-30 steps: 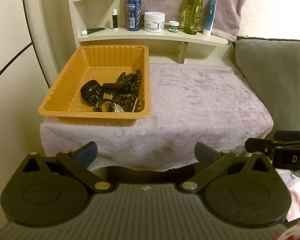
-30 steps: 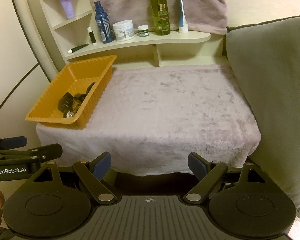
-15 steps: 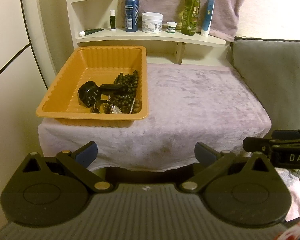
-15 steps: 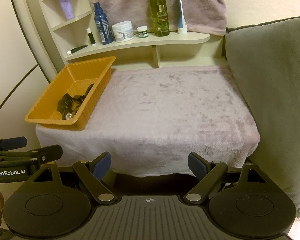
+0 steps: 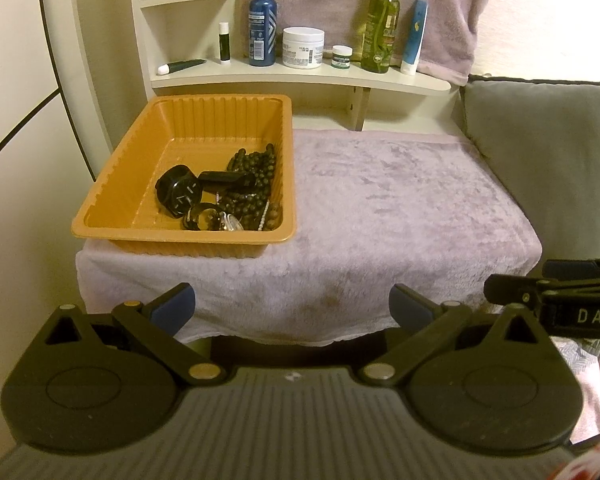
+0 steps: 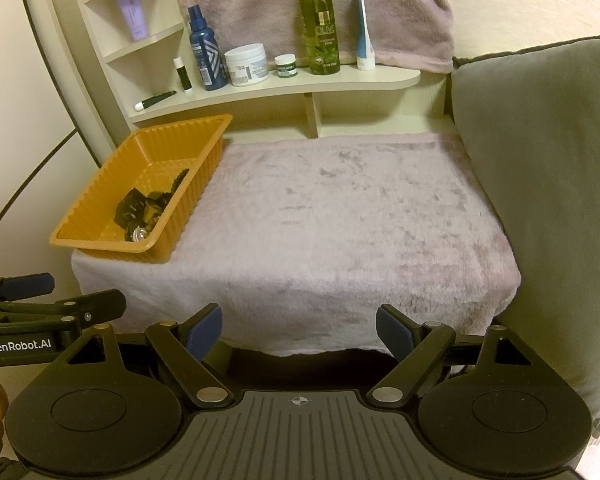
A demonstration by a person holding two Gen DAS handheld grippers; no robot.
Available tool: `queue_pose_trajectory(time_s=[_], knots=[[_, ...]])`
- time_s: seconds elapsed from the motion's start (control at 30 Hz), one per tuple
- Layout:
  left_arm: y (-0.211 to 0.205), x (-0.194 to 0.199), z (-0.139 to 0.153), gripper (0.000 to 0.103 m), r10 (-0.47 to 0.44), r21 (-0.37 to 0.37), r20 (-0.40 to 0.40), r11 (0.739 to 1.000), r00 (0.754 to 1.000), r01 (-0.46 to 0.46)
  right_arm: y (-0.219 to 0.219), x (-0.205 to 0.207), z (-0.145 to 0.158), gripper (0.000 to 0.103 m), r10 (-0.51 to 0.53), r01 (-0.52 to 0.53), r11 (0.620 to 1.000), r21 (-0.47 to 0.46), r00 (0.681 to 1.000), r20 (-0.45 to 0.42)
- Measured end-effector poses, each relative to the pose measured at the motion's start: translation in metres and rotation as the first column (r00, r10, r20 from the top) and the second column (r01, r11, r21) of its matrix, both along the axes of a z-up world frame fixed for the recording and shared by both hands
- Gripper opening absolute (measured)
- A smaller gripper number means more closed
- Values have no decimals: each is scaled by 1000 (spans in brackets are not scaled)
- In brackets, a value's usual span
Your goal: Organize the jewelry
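Sitting in orange tray [image 5: 100, 216]: watch [image 5: 178, 196], beads [image 5: 252, 184], ring [image 5: 204, 218]. Towel-covered bench [image 5: 400, 208] bare. Both grippers' fingers wide open, holding nothing: left gripper [image 5: 292, 304], right gripper [image 6: 299, 326].

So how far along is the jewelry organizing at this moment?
All the jewelry in view, a watch, beads and small shiny pieces, lies heaped in the orange tray; the towel holds none. Both the left gripper and right gripper are open and hold nothing. This fits either pieces gathered in, or a pile awaiting sorting.
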State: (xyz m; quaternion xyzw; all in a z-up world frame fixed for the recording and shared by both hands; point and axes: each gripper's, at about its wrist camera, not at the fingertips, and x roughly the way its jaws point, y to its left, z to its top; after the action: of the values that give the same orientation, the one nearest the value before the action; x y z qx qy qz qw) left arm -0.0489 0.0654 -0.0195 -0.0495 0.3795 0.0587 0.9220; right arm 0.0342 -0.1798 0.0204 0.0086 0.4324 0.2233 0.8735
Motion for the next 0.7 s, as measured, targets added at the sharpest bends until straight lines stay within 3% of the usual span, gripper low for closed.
queue_pose_trajectory(time_s=[0.7], knots=[[0, 1, 1, 103, 0, -3, 0, 1000, 1000, 0, 2, -1, 0, 84, -3, 3, 1000, -1, 1000, 0]])
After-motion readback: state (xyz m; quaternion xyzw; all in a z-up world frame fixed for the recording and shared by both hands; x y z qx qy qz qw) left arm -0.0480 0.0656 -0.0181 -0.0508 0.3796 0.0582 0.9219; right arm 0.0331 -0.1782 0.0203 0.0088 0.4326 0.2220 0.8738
